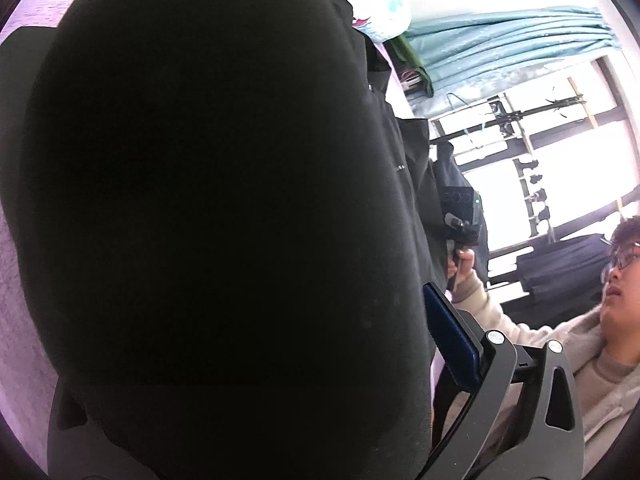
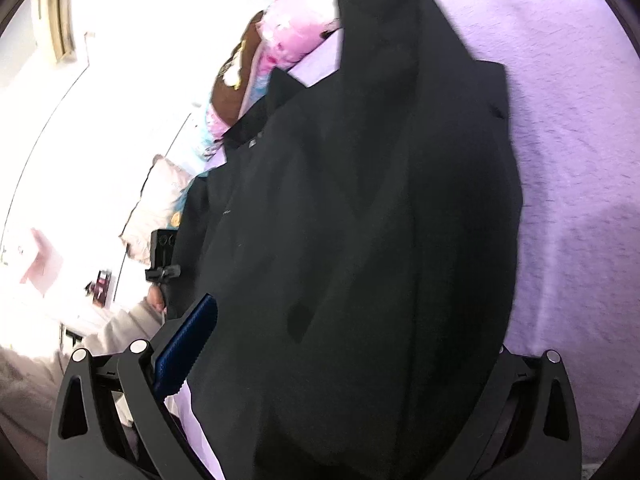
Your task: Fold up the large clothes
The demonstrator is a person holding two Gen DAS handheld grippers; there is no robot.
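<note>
Coat [image 2: 360, 220], black, large, lies spread on a lilac bed sheet [image 2: 568, 160], collar end toward the pillows [image 2: 296, 32] at top. In the right wrist view it drapes over the right tool [image 2: 340, 360]: one blue pad [image 2: 188, 348] shows at left, the other finger is hidden under cloth, so jaws look wide apart w/ fabric between; can't tell if it's gripped. Left wrist view is mostly blacked out by the coat close to the lens; only one blue pad [image 1: 452, 340] of the left tool [image 1: 280, 360] shows, opening can't be judged. Beyond: person's hand [image 1: 460, 264] on a tool handle, teal curtain [image 1: 500, 48], bright window, blown out.
</note>
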